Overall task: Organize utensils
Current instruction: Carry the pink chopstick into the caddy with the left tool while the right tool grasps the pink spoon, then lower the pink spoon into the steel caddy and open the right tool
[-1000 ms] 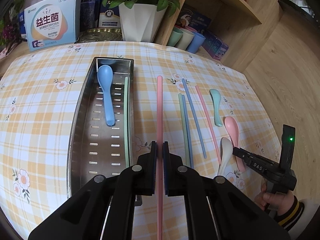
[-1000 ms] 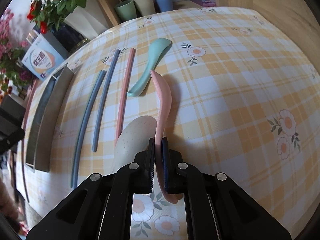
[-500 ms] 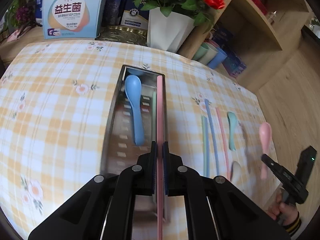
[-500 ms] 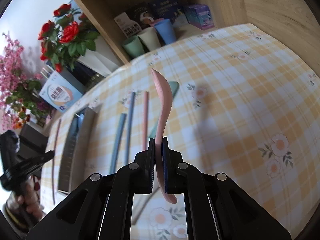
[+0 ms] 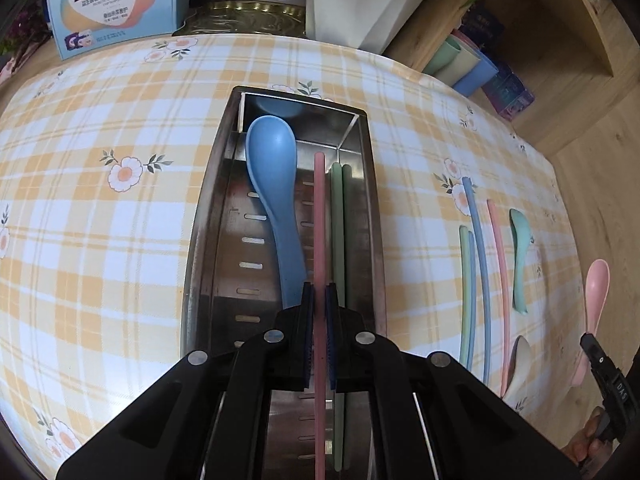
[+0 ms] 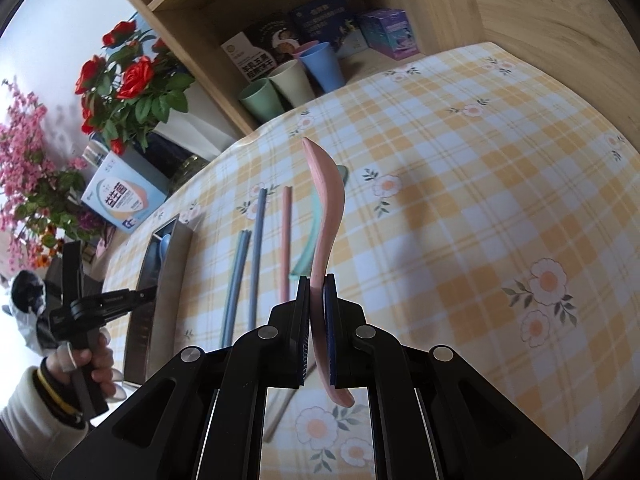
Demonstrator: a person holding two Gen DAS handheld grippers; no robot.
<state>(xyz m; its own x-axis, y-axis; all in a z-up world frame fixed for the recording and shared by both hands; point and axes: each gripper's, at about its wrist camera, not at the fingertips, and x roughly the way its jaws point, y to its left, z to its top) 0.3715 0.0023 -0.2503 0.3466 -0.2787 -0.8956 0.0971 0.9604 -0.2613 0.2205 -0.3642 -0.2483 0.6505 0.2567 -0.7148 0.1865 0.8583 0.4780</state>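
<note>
A table under a yellow checked cloth with daisies (image 5: 120,240) fills both views, backed by a wooden shelf unit (image 6: 520,12) that holds a row of cups (image 6: 292,80) and small boxes. At the far edge stand a white pot of red roses (image 6: 132,80), a light blue carton with printed characters (image 5: 112,0) and a gold embossed tin (image 5: 244,20). On the cloth lies a long steel tray (image 5: 200,240) with slotted floor. Inside it rest a blue spoon (image 5: 276,184), bowl toward the far end, and a green chopstick (image 5: 338,232) along the right wall. The left gripper (image 5: 319,300) is clamped on a pink chopstick (image 5: 319,216), which lies lengthwise over the tray between the spoon and the green stick; whether it touches the floor cannot be told. Right of the tray, well apart from it, lie a green and blue chopstick pair (image 5: 468,288), a longer blue chopstick (image 5: 478,264), a second pink chopstick (image 5: 498,280), a teal spoon (image 5: 520,252) and a cream spoon (image 5: 520,364). The right gripper (image 6: 318,292) is closed on the handle of a pink spoon (image 6: 326,208), held clear above the cloth with its bowl edge-on, partly hiding the teal spoon behind it.
</note>
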